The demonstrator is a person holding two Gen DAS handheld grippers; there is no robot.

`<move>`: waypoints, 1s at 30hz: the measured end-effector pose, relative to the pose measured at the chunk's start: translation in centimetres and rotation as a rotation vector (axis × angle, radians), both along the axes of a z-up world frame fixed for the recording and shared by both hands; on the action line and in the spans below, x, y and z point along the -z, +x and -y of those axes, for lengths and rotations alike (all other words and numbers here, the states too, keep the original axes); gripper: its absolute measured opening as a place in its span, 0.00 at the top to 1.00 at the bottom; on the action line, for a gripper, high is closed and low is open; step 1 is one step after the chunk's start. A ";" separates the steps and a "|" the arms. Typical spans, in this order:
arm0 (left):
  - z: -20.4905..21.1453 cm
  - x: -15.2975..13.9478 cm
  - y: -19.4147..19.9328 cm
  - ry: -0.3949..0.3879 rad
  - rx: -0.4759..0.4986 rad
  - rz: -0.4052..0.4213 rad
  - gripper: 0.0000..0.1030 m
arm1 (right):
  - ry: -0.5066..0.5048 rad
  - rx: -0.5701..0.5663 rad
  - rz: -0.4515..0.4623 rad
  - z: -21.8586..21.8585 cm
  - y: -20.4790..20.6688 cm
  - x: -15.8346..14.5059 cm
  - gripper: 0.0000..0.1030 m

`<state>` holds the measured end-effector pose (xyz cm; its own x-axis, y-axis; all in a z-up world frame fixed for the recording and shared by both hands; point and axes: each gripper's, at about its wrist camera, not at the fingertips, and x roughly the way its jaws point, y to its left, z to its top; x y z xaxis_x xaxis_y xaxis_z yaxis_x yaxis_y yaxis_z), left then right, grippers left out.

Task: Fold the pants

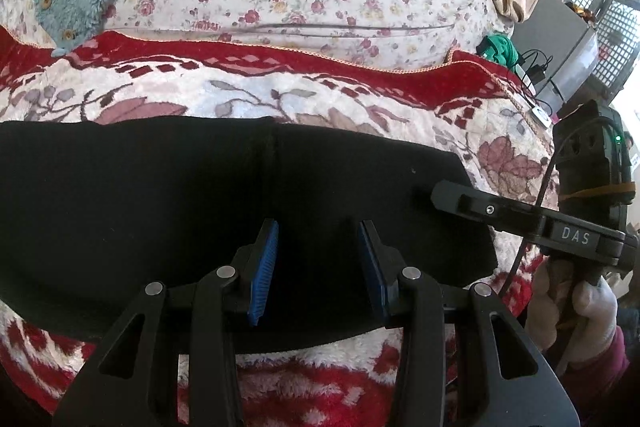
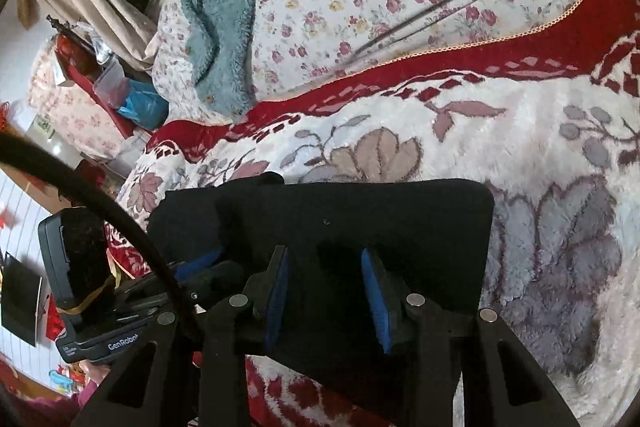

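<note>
While black pants [image 1: 160,211] lie flat on fluffy blanket [image 1: 360,107], long way runs side to side. Left gripper [image 1: 318,263] over near edge, jaws apart, holding nothing. Right gripper [image 2: 326,291] over right end, jaws apart too.

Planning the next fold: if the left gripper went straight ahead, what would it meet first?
Probably the black pants: the open left gripper points over them, and they fill the gap between its fingers. Depth is unclear.
</note>
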<state>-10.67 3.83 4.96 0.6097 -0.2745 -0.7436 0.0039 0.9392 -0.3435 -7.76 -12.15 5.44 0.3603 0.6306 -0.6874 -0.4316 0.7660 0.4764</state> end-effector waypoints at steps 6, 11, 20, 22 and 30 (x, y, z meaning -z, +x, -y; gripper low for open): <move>-3.4 -1.9 -2.0 -0.081 -0.090 0.032 0.57 | 0.003 -0.123 0.098 -3.1 -0.7 -1.8 0.54; -9.9 -2.4 -5.7 -0.132 -0.325 0.053 0.47 | 0.009 -0.271 0.157 -8.4 -0.9 -2.2 0.43; -18.9 0.6 -11.7 -0.198 -0.669 0.006 0.47 | -0.020 -0.468 0.174 -19.5 -0.5 -1.0 0.41; -19.8 1.5 -11.8 -0.223 -0.690 -0.011 0.47 | -0.022 -0.505 0.167 -21.9 -0.3 -0.7 0.40; -21.0 3.0 -9.8 -0.250 -0.672 -0.012 0.46 | -0.040 -0.579 0.155 -28.7 1.1 -0.2 0.37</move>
